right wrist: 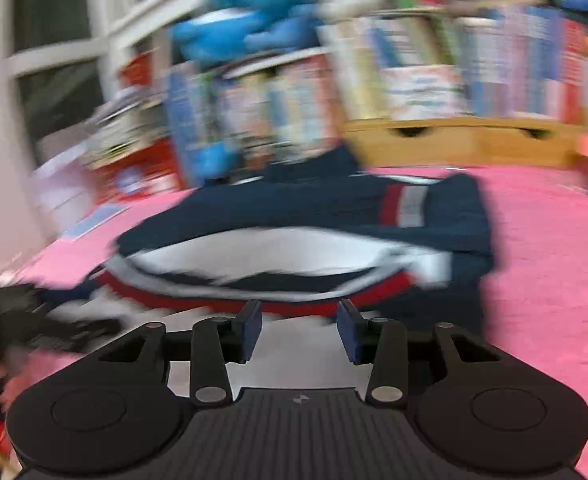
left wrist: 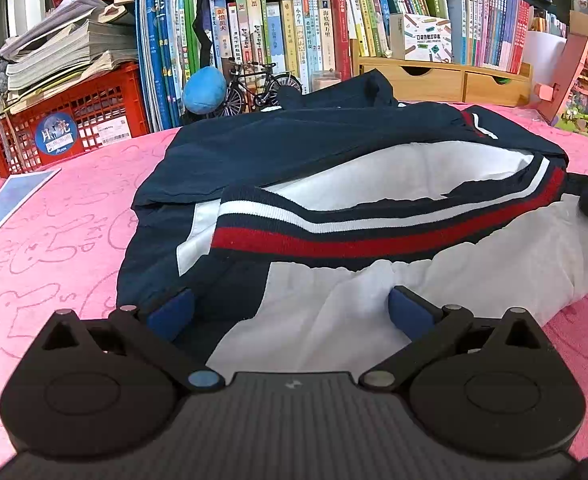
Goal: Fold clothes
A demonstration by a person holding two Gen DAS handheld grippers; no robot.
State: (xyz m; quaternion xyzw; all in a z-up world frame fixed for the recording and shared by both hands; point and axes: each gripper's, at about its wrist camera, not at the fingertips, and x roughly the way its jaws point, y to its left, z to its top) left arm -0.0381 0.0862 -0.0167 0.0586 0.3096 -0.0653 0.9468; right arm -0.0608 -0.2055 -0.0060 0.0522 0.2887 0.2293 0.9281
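A navy and white jacket (left wrist: 294,152) with a red, white and navy striped hem (left wrist: 374,232) lies partly folded on the pink cloth (left wrist: 53,240). My left gripper (left wrist: 291,312) is open, its blue pads wide apart just above the jacket's near white part. The right wrist view is blurred by motion. There the jacket (right wrist: 294,216) lies ahead, and my right gripper (right wrist: 298,328) is open with nothing between its pads, over the jacket's near edge. The left gripper shows as a dark shape at the left (right wrist: 33,320).
A bookshelf (left wrist: 294,32) with many books stands behind the pink cloth. A red crate (left wrist: 73,120) with stacked papers is at the back left, a wooden drawer box (left wrist: 446,80) at the back right. A blue ball (left wrist: 203,90), a model bicycle (left wrist: 257,84) and a blue card (left wrist: 9,200) lie nearby.
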